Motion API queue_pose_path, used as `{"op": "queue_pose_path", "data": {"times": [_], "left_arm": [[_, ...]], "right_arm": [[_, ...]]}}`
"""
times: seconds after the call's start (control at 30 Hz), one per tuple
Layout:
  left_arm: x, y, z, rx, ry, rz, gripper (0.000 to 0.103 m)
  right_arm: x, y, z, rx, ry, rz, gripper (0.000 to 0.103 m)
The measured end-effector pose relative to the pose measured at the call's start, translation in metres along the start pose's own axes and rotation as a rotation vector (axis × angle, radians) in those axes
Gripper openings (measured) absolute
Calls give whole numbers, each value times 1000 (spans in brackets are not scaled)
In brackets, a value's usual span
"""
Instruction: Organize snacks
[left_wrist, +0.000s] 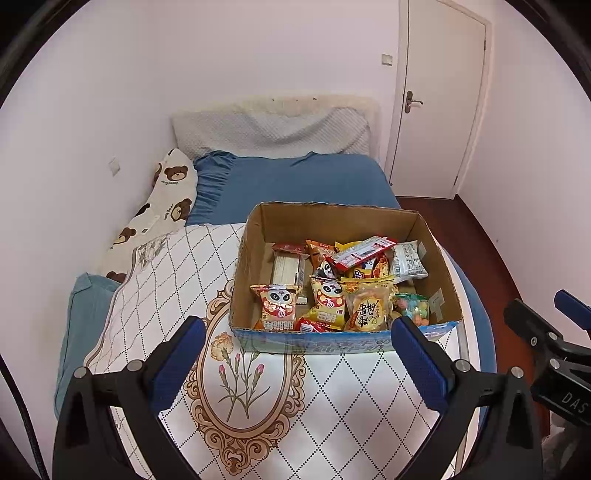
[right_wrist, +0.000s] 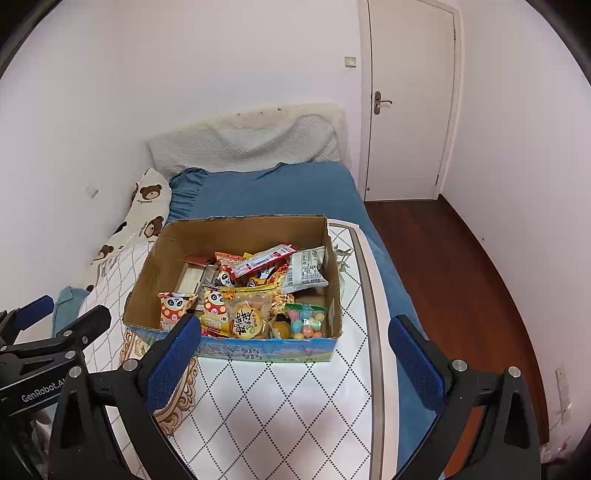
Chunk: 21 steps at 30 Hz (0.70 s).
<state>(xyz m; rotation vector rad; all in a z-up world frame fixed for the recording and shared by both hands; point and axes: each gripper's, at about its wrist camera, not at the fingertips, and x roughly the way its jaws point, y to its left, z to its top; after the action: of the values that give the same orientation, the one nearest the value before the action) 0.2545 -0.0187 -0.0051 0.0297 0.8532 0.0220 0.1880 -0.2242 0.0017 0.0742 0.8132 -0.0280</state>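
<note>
Here, a cardboard box (left_wrist: 255, 236) sat on a white quilt (left_wrist: 332, 398) printed with a diamond lattice and a gold-framed flower medallion, spread over a blue-sheeted bed (left_wrist: 306, 181). The box's outer front face was blue with print too distorted to read.

Inside the box lay a jumble of snack packets. At front left stood a red-and-white panda packet (left_wrist: 275, 304) with large characters along its base, not legible. Beside it lay a second panda packet (left_wrist: 328, 301) in yellow. Next came a clear yellow-topped pouch (left_wrist: 365, 304) with bold black brush-style Chinese writing on a round label. At front right sat a clear bag of pastel candy balls (left_wrist: 413, 308). Across the top of the pile lay a long red-and-white wrapper (left_wrist: 364, 251) showing a barcode; behind it, a white packet (left_wrist: 408, 258) with fine print and another barcode.

The left gripper (left_wrist: 297, 332) hung just short of the box's near wall, jaws spread wide, holding nothing. The right gripper (right_wrist: 293, 334) hovered likewise, wide apart and empty, its left finger overlapping the box's front in that view. The left tool's body read "GenRobot.A…" in the right wrist view; the right tool showed "DAS" in the left wrist view.

A bear-print pillow (left_wrist: 173, 192), lettering too small to read, lay along the wall. A white door (left_wrist: 439, 96) stood closed behind the bed.
</note>
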Motion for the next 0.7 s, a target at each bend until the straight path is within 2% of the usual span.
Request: {"op": "queue_pose_path", "data": {"times": [0.7], "left_arm": [[1,0,-3,-2,3,-3,103]], "right_arm": [[2,1,-3,4,8,1,103]]}}
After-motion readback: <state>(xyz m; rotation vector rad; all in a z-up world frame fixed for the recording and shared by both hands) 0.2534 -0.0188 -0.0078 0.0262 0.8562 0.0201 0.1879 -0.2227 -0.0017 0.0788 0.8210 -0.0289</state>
